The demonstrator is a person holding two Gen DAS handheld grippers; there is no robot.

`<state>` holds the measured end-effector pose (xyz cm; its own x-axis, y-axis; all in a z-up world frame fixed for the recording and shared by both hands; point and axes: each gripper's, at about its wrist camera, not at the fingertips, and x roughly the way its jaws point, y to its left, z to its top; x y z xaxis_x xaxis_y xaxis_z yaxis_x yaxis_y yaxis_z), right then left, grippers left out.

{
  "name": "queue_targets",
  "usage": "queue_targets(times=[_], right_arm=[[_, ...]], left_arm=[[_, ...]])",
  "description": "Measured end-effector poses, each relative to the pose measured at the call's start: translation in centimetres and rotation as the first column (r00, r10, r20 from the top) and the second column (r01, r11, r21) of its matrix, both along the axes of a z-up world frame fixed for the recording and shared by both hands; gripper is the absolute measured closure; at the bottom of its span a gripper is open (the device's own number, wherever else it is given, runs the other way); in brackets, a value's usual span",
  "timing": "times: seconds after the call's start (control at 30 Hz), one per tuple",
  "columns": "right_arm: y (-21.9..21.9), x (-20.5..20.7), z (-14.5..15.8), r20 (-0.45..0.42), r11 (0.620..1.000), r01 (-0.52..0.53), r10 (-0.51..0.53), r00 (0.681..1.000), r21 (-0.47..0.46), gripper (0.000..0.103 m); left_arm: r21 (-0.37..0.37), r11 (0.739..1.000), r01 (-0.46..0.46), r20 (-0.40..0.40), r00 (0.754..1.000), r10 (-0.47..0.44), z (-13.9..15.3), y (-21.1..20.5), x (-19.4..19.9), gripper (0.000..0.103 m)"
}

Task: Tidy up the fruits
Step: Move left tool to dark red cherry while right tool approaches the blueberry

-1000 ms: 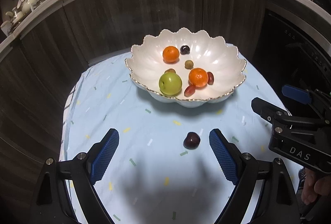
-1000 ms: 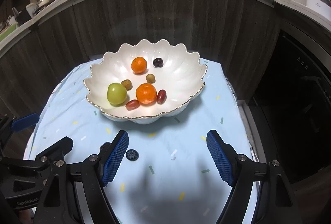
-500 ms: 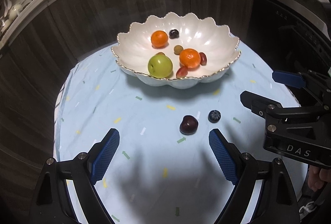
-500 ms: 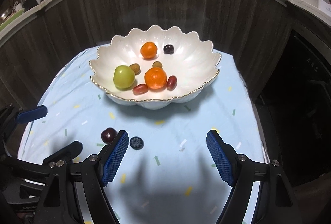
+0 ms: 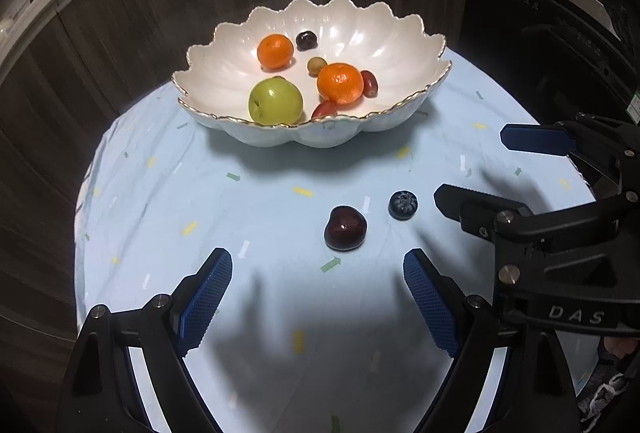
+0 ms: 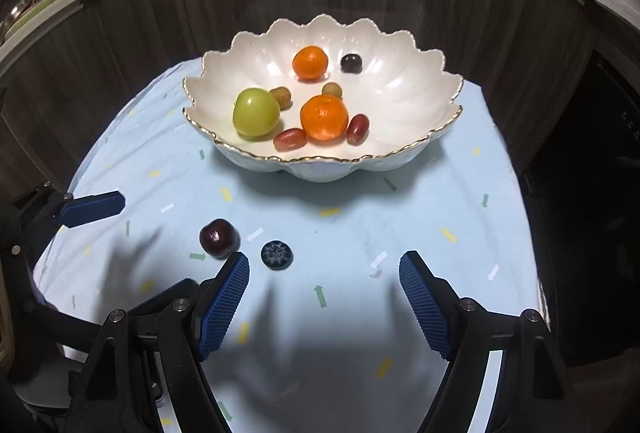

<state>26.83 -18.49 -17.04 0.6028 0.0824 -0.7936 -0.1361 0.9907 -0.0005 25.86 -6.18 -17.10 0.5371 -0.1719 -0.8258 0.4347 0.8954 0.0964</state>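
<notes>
Dark red and glossy, the cherry (image 5: 345,227) lies on the pale blue cloth (image 5: 200,193) just ahead of the left gripper (image 5: 318,297), a little toward its right finger, and the blueberry (image 5: 403,205) sits just beside it on the right, not touching. One second ago only the cherry showed in this view and both tools were higher; now both have come lower and closer, so I judge that each one is lining up for a pick. The left gripper is spread wide and holds nothing. The right gripper (image 6: 324,283) is also released and empty; the blueberry (image 6: 277,254) is just in front of its left finger, and the cherry (image 6: 218,237) is outside that finger. Both fruits are nearly round, so no long axis matters much; the blueberry's crown points up toward the camera, and I cannot see a stem on the cherry. Beyond both tools stands the white scalloped bowl (image 6: 400,161), already holding the other fruits.
</notes>
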Motion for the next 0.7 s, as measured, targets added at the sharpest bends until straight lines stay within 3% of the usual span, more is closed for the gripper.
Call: queue_targets(times=[0.33,0.7], right_arm=[[0.4,1.0,-1.3,-0.039,1.000,-0.028,0.028,0.999,0.002,0.026],[1.0,2.3,-2.8,-0.089,0.999,-0.046,0.047,0.995,0.010,0.038]], left_arm=[[0.008,1.000,0.024,-0.023,0.999,-0.024,-1.7,-0.6,1.1,0.022],[-0.004,0.999,0.034,-0.026,0.999,-0.034,-2.9,-0.6,2.2,0.026]])
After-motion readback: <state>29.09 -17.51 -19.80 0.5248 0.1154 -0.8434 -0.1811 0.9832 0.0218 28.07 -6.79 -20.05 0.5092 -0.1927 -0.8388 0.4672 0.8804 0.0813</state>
